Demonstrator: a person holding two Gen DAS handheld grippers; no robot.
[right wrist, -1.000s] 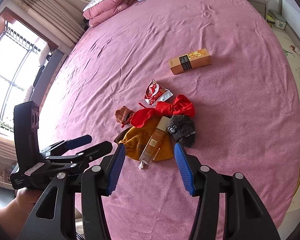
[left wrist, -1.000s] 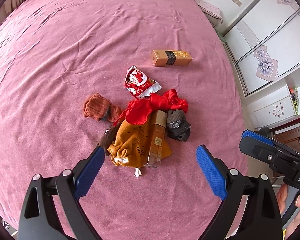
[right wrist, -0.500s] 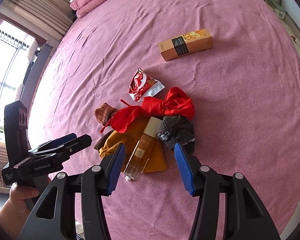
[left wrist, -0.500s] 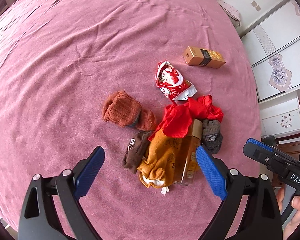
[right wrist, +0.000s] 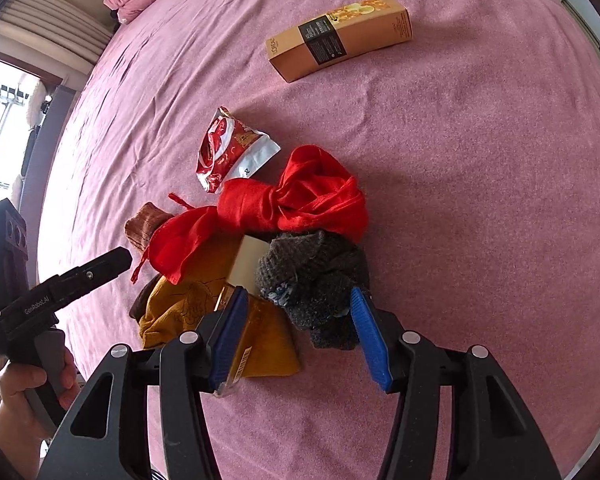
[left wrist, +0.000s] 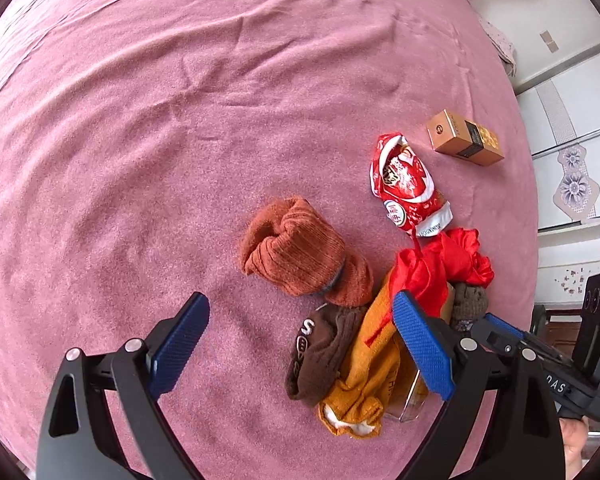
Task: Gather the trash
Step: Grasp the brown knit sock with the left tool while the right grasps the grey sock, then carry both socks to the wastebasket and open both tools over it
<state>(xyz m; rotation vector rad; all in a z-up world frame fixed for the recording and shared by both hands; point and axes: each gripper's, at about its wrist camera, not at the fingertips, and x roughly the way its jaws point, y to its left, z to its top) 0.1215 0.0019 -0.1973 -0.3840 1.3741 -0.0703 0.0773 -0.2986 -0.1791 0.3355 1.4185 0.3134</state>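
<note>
Left wrist view: the left claw (left wrist: 300, 344) gapes over the pink bed (left wrist: 140, 140), above a brown sock (left wrist: 320, 348); the red wrapper (left wrist: 408, 188) lies beyond.

Right wrist view: the right claw (right wrist: 298, 334) stands apart, straddling a grey sock (right wrist: 316, 280); the wrapper (right wrist: 230, 148) and a gold box (right wrist: 340, 36) lie farther off.

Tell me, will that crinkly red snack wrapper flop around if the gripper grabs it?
Probably. The crinkly red snack wrapper looks thin, creased and torn open, so it should bend and crumple rather than stay stiff. It lies fairly flat on the pink bedspread, so it is likely very light. Its shiny foil may be a bit slippery.
</note>
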